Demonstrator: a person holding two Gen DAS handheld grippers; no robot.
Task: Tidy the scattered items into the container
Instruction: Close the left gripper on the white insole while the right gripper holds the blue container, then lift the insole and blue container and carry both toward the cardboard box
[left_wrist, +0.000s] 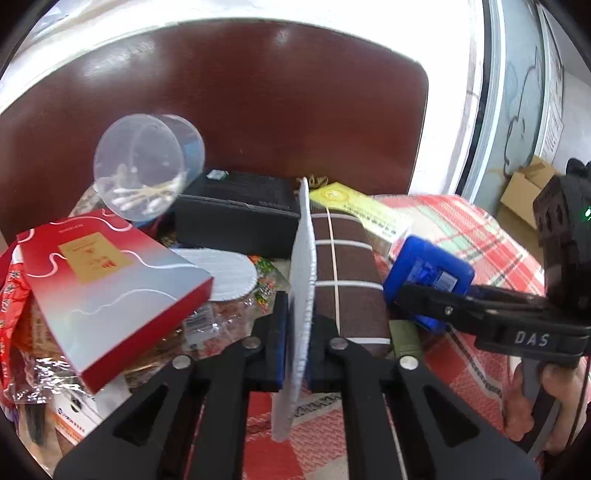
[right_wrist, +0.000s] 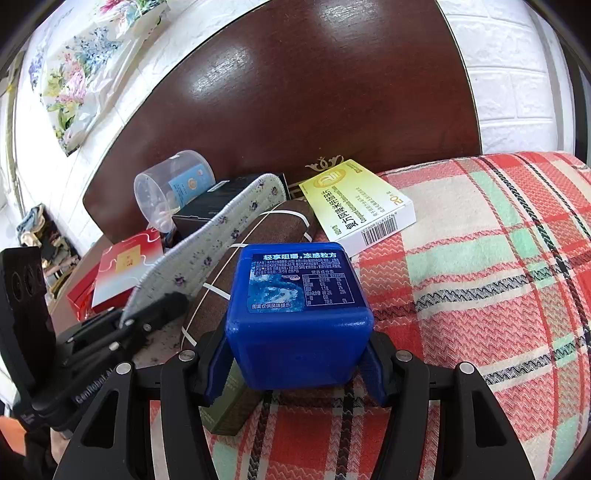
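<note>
Jaws first: my left gripper (left_wrist: 293, 347) is clamped on a white insole (left_wrist: 301, 280), held on edge by its rim, floral face showing in the right wrist view. My right gripper (right_wrist: 295, 363) is closed on a blue plastic box (right_wrist: 299, 302) w/ nutrition label up, gripped at its lower side walls.

Handling, my judgement: insole is thin, light, floppy; a grip near the middle of its length should limit droop, and the stitched rim gives the pads some bite. Blue box is rigid, smooth, prob. slippery; flat side walls are the right hold, squeeze square to them.

Outward: both loads sit over a brown pouch w/ white stripes (left_wrist: 347, 280), lying on a plaid blanket (right_wrist: 480, 277). Yellow-white medicine carton (right_wrist: 364, 206) just beyond, resting on blanket edge. Left of that a cluttered heap: black box (left_wrist: 236, 218), red gift box (left_wrist: 110, 284), clear cotton-swab tub (left_wrist: 144, 166) tipped on its side, second insole (left_wrist: 229, 273) flat, snack wrappers.

Cannot tell which thing is the container; dark headboard (left_wrist: 258, 110) behind.
</note>
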